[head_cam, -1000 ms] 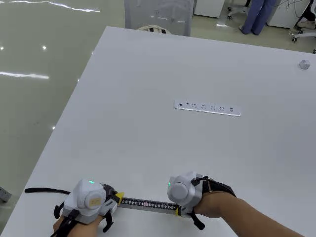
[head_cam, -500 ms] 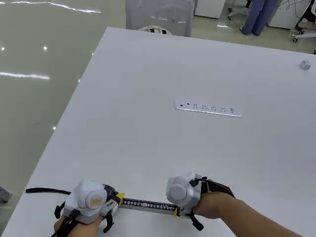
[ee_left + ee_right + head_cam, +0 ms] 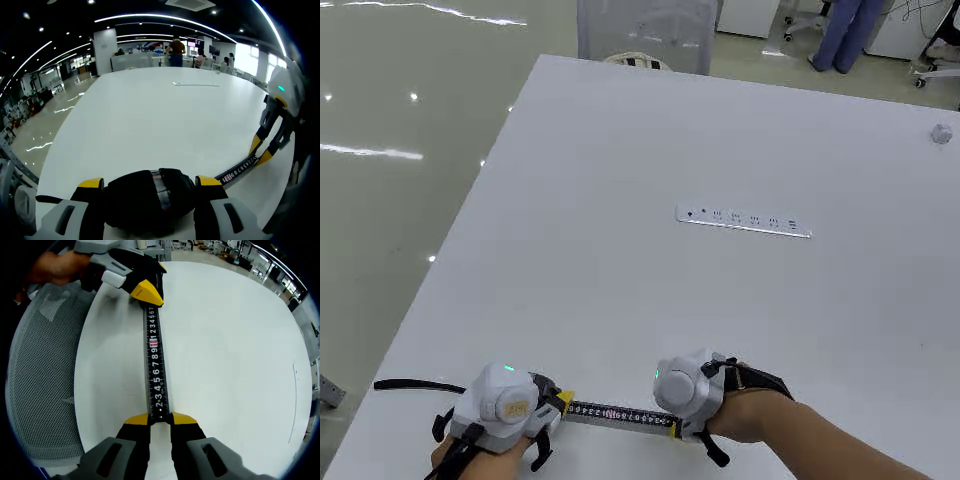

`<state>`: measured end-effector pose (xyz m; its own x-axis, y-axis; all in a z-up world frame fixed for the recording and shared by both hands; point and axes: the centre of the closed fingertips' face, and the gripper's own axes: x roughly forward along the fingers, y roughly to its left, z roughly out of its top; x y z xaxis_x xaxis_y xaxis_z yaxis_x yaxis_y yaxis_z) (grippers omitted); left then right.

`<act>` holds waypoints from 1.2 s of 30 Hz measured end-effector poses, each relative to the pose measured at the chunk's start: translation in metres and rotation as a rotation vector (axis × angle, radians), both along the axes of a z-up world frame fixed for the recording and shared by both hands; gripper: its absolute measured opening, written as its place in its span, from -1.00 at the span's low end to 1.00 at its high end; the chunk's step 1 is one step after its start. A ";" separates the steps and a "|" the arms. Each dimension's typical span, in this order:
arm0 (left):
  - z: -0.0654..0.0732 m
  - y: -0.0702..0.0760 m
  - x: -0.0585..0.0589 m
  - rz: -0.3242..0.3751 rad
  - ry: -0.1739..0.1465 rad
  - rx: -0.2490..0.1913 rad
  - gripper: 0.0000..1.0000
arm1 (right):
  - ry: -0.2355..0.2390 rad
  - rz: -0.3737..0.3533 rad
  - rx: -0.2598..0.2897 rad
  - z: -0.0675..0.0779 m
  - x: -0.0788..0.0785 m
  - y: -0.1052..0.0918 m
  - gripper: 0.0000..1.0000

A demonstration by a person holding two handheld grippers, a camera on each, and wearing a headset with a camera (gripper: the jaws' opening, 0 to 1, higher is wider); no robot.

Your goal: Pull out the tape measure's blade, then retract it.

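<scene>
A: What's nearest, at the close edge of the table (image 3: 650, 150)?

B: Both grippers, side by side. The left gripper (image 3: 149, 183) has its yellow-tipped jaws clamped on the tape measure (image 3: 150, 200) — the black case sits squeezed between them, down on the white top.

A: And the other one?

B: The right gripper (image 3: 160, 418) is pinched tight on the free end of the blade (image 3: 155, 360). The blade runs straight from one gripper to the other, black with white numerals and a red mark part-way along. In the right gripper view the numbers climb away from its jaws towards the case. Whether the blade touches the table top, I cannot tell.

A: Anything lying beside them?

B: A thin black cable (image 3: 415, 385) on the table, just left of the left gripper. A grey mesh chair (image 3: 45, 365) stands beside the table's edge there too.

A: Further up the table?

B: Around the middle, well apart from the grippers, a white power strip (image 3: 743, 220) lies flat with its row of sockets facing up. Out towards the far right there's a small grey round thing (image 3: 941, 133) — too small to name.

A: And past the far end?

B: Something grey and upright (image 3: 645, 25) against that end, a panel or a chair back, I cannot tell which. Beyond it a person in blue trousers (image 3: 840, 30) stands on the shiny floor (image 3: 400, 150), which mirrors the ceiling lights.
</scene>
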<state>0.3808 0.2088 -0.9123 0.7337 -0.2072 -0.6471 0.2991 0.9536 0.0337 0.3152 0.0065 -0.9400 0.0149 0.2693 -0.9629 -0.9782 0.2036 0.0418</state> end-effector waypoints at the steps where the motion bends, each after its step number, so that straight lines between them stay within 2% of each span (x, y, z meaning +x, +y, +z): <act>1: 0.000 0.000 0.000 0.000 0.000 0.000 0.39 | 0.000 0.000 0.000 0.000 0.000 0.000 -0.71; 36: 0.001 0.000 -0.001 -0.005 -0.006 -0.002 0.37 | -0.016 0.004 0.022 0.001 0.003 0.015 -0.72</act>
<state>0.3803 0.2088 -0.9113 0.7367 -0.2121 -0.6421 0.3035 0.9522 0.0336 0.3181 0.0215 -0.9388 0.0293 0.2907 -0.9564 -0.9796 0.1985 0.0303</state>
